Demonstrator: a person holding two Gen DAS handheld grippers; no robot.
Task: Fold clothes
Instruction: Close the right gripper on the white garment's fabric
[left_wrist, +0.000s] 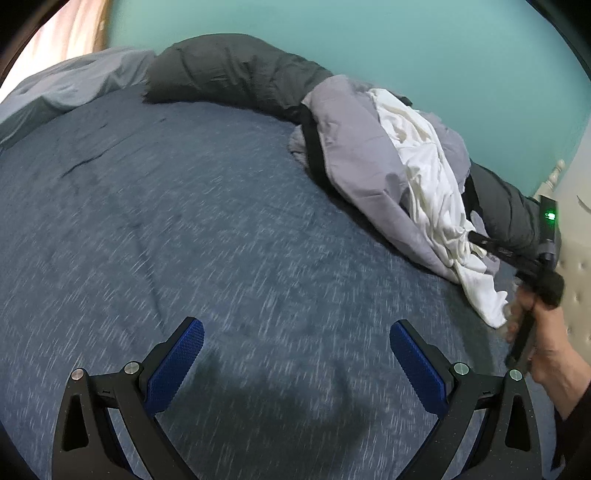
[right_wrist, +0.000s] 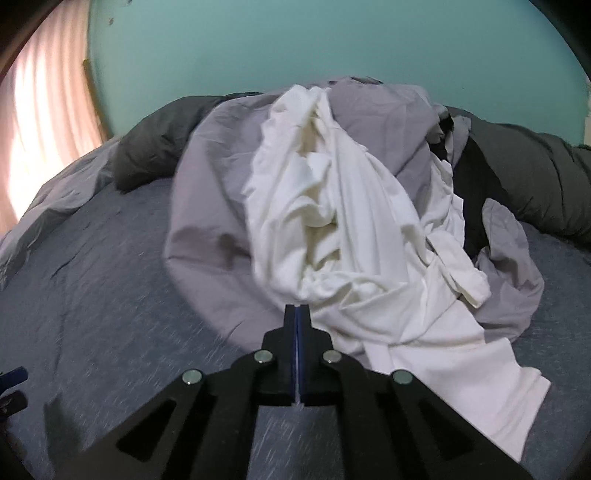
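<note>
Here a white garment (right_wrist: 343, 229) is seen crumpled on a grey cloth (right_wrist: 214, 206), heaped on the bed (left_wrist: 184, 221). Its edge is pinched by the closed right gripper (right_wrist: 296, 310); the left gripper (left_wrist: 295, 365) is held wide apart, empty. Soft, light, floppy fabric is judged; hems or corners are best taken.

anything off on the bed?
Nothing damaged. The clothes are one tangled heap: a white garment draped over grey fabric, unfolded. The right tool is shut at the white garment's edge; whether it grips cloth is unclear. The left tool hangs open over bare bedding.
</note>
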